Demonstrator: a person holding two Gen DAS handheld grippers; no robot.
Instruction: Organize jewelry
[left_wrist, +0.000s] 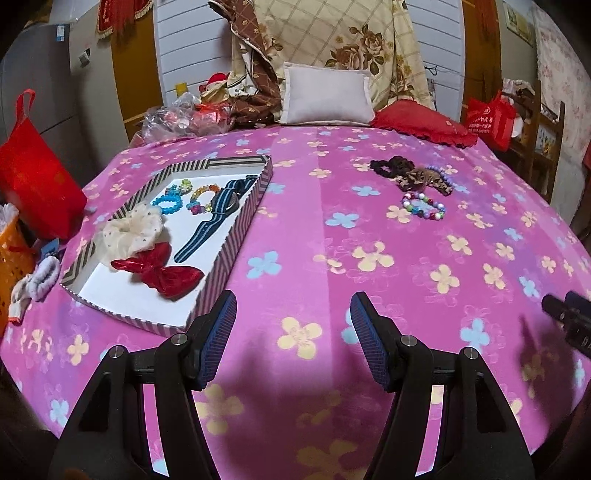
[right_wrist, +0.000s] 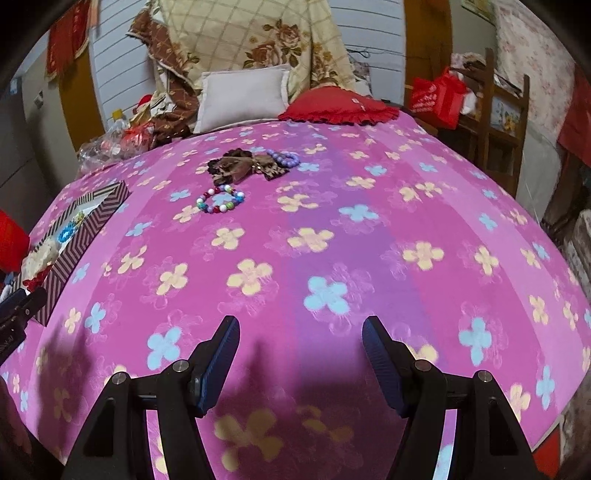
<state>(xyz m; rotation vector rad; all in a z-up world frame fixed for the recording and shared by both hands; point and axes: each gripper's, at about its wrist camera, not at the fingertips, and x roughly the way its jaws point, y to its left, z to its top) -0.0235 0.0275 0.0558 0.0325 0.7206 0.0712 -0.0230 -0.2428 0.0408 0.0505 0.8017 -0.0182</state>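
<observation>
Loosely coiled, multicoloured bead bracelet (right_wrist: 220, 199) on pink blanket (right_wrist: 332, 229); left tongs (left_wrist: 293, 325), right tongs (right_wrist: 301, 347) agape, empty

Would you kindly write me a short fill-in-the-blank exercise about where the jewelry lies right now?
1. The red bow lies inside the striped ____.
2. The multicolored bead bracelet lies on the pink ____.
3. Both the left tongs and right tongs are ____ and hold nothing.

Missing words: box; bedspread; open
</observation>
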